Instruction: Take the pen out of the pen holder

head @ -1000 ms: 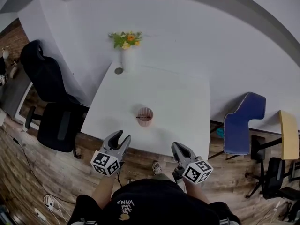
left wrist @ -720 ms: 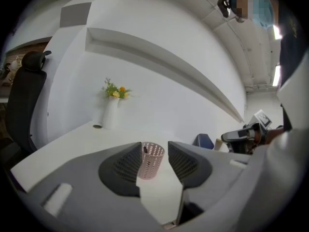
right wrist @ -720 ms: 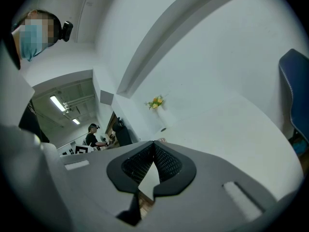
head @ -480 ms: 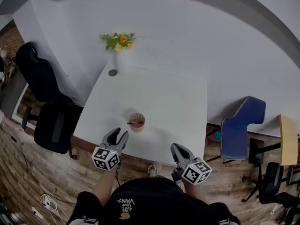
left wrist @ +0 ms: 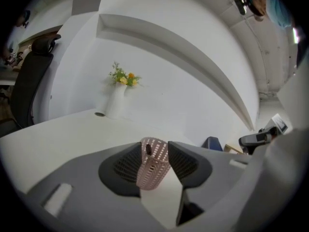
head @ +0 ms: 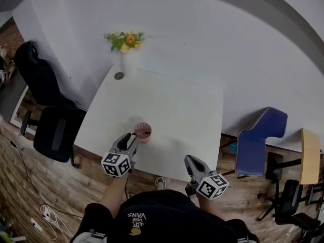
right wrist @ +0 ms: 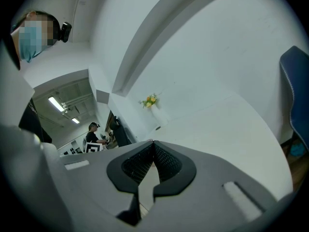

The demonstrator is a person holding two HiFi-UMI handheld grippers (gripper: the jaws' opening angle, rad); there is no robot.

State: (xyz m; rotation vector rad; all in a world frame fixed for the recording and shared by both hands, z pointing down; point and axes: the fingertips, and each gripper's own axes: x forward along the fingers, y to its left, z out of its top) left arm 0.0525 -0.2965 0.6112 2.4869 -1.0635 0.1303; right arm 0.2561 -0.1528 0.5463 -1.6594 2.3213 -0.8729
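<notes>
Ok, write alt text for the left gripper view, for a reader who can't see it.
The left gripper, jaws open, flanks a pink mesh pen holder on a white table, a dark pen showing at its rim. Behind are a white vase of yellow flowers and, at left, a black chair.

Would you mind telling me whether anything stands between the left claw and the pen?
Nothing visible does. The left claw is open, with the pink pen holder framed between its jaws. Only the holder's own mesh wall surrounds the pen, whose dark end shows at the rim.

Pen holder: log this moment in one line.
left gripper open, holder ahead between jaws | pen in holder | right gripper shut, empty
</notes>
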